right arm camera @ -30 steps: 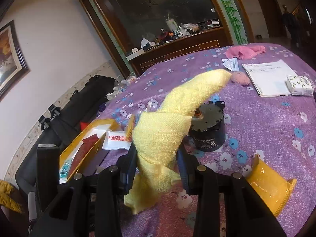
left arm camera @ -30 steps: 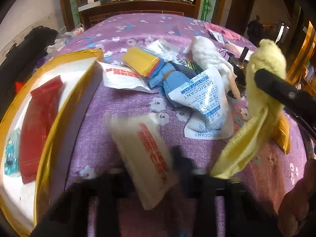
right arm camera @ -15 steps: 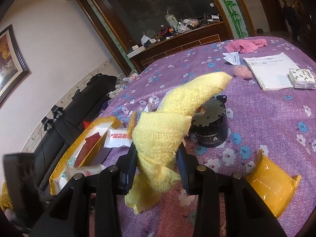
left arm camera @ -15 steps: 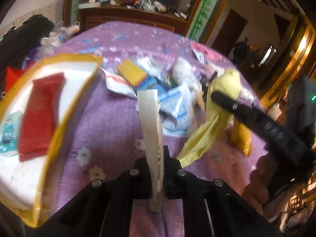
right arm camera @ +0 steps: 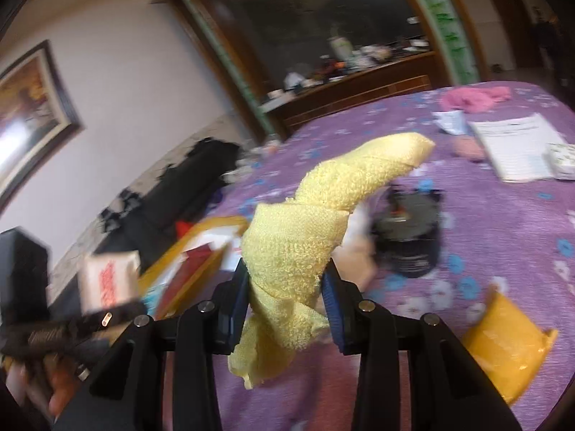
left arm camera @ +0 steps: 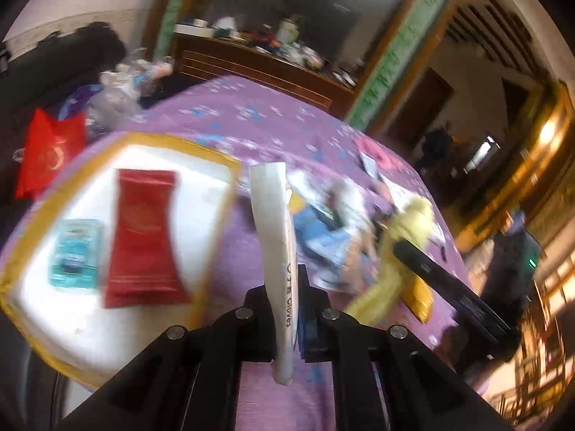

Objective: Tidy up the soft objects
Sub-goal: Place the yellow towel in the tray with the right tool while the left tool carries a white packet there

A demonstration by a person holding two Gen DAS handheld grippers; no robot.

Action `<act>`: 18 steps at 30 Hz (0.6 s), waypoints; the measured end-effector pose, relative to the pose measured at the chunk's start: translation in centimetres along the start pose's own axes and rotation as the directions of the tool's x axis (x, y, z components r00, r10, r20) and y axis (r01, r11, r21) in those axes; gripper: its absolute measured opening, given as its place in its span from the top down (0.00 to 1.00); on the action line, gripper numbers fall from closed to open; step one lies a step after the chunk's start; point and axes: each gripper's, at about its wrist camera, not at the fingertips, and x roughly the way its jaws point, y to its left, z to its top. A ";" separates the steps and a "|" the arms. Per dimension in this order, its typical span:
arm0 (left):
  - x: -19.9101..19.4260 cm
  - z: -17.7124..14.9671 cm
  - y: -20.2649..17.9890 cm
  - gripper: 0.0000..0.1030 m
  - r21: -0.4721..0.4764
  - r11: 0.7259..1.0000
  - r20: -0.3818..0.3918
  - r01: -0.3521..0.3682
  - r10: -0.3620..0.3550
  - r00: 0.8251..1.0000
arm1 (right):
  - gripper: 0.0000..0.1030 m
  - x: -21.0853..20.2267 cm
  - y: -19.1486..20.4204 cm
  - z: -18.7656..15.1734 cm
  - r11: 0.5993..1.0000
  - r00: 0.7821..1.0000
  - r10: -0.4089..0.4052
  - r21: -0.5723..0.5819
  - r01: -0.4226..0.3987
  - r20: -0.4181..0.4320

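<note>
- Left wrist view: the left gripper (left arm camera: 285,309) is clamping its jaws tight on a white packet (left arm camera: 275,248), which is standing edge-on and upright between the fingers above the purple flowered tablecloth (left arm camera: 251,118).
- Left wrist view: to the left, a gold-rimmed white tray (left arm camera: 219,158) is holding a red pouch (left arm camera: 143,237) and, just beside it, a teal packet (left arm camera: 73,253).
- Left wrist view: to the right, a yellow towel (left arm camera: 402,230) is hanging from a black finger of the other tool, above a blurred pile of packets (left arm camera: 323,230).
- Right wrist view: the right gripper (right arm camera: 284,300) is pinching the yellow towel (right arm camera: 305,240) between nearly closed jaws, the cloth bunching upward and trailing below.
- Right wrist view: behind the towel, a black cylinder (right arm camera: 413,240) is standing on the tablecloth (right arm camera: 503,222), and a yellow pouch (right arm camera: 503,337) is lying at lower right.
- Right wrist view: at far left the white packet (right arm camera: 109,280) is showing red print, with the tray (right arm camera: 201,230) beyond it.
</note>
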 end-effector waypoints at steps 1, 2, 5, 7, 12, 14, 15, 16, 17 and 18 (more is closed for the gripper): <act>-0.4 0.2 1.1 0.94 -0.022 1.000 0.006 -0.005 0.005 1.000 | 0.64 0.2 0.8 0.2 1.000 1.000 0.028 -0.006 -0.028 -0.011; -0.7 0.4 2.2 0.94 -0.042 0.999 0.009 -0.015 0.015 1.000 | 0.64 0.5 2.2 0.4 0.998 0.997 0.066 -0.022 -0.066 -0.029; -1.4 0.7 5.4 0.94 -0.108 0.993 0.006 -0.051 0.052 0.999 | 0.64 2.0 6.2 1.2 0.988 0.992 0.107 -0.108 -0.113 -0.060; -1.5 0.5 7.0 0.93 -0.129 0.989 -0.006 -0.077 0.077 0.997 | 0.64 4.1 9.2 1.7 0.975 0.990 0.108 -0.183 -0.124 -0.094; -1.0 -0.6 10.5 0.93 -0.179 0.978 -0.062 -0.109 0.099 0.993 | 0.64 10.6 13.8 2.7 0.963 0.976 0.079 -0.236 -0.127 -0.203; -0.4 -1.3 11.5 0.93 -0.194 0.977 -0.103 -0.089 0.070 0.992 | 0.64 13.8 14.9 2.6 0.964 0.965 0.056 -0.238 -0.119 -0.256; -0.1 -1.4 11.9 0.93 -0.199 0.976 -0.115 -0.087 0.065 0.991 | 0.64 14.8 15.2 2.2 0.962 0.961 0.037 -0.251 -0.109 -0.275; 0.2 -1.7 12.2 0.91 -0.201 0.975 -0.134 -0.092 0.065 0.989 | 0.64 16.0 15.6 1.9 0.960 0.955 0.011 -0.265 -0.093 -0.296; 0.5 -1.8 12.2 0.90 -0.197 0.976 -0.150 -0.092 0.063 0.987 | 0.63 16.6 15.7 1.5 0.959 0.952 -0.006 -0.272 -0.082 -0.307; 0.7 -1.9 12.2 0.86 -0.191 0.977 -0.163 -0.094 0.063 0.985 | 0.63 17.6 15.8 1.0 0.955 0.947 -0.032 -0.288 -0.065 -0.320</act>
